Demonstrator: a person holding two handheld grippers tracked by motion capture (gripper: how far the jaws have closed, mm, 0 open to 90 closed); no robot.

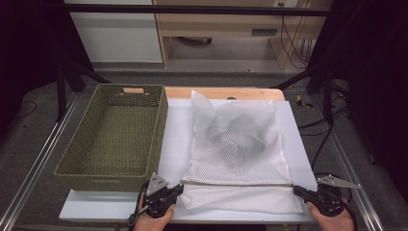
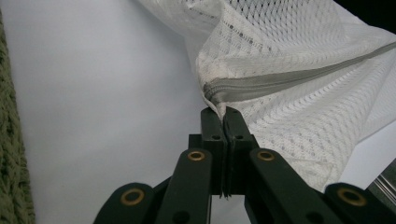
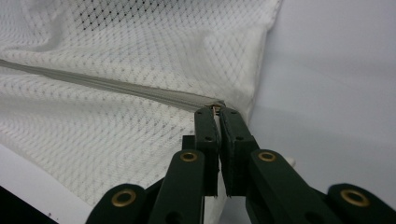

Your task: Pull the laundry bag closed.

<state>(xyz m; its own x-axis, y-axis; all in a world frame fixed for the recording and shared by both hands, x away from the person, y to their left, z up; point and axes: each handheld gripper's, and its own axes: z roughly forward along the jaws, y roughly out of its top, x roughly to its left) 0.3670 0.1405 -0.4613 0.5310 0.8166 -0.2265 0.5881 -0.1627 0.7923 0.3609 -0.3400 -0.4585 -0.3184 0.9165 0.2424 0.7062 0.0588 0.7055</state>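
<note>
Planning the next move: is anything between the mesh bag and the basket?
Nothing visible: only bare white table lies between the mesh bag and the basket. Both grippers, left and right, already pinch its zipper ends.

Mesh bag [image 1: 238, 159] veils a dark bundle [image 1: 235, 134], its kind unreadable.

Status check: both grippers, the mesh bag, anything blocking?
Left gripper shut on mesh bag at zipper's end. Right gripper shut at the zipper's other end. Green basket alongside, not blocking.

One white mesh bag [image 1: 240, 159] with one dark garment [image 1: 235, 132] inside, one green woven basket [image 1: 77, 159], two claws.
</note>
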